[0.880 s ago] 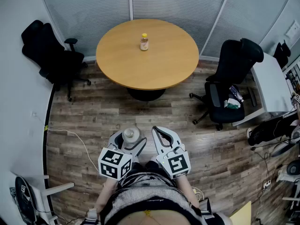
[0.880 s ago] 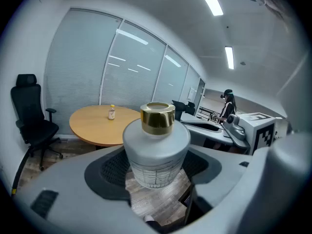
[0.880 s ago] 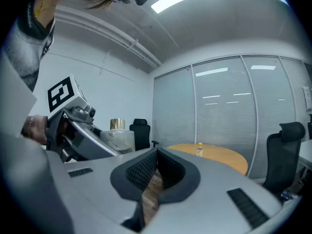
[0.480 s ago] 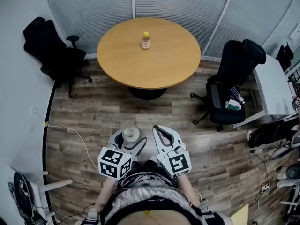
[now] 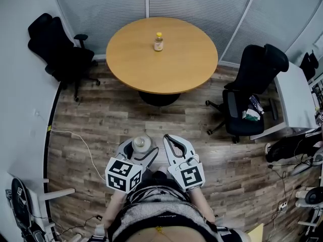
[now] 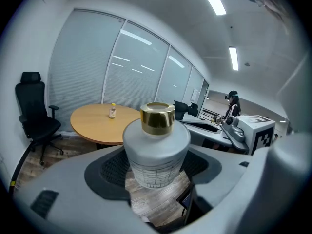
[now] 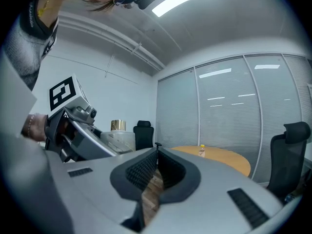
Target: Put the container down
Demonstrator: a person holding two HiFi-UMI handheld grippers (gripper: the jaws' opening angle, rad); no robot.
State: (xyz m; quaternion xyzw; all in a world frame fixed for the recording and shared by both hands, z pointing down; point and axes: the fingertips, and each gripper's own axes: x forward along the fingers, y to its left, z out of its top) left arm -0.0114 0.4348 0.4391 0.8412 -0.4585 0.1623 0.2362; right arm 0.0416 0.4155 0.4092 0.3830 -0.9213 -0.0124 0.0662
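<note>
Left gripper view: left gripper point(image 6: 155, 177) pinches the gold-capped frosted container point(image 6: 156, 150); right gripper point(image 7: 156, 156) pressed together.

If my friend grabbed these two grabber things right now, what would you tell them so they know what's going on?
Left gripper: shut on the frosted container with the gold cap, held upright above the wooden floor.
Right gripper: shut, nothing between its jaws, right beside the left one.
Round table: ahead, some way off across the floor. A small yellow-capped bottle stands on it.
Done: the container is in hand.
Left to do: it is not yet put down. Probably go to the table, set it there upright, then open the left jaws.
</note>
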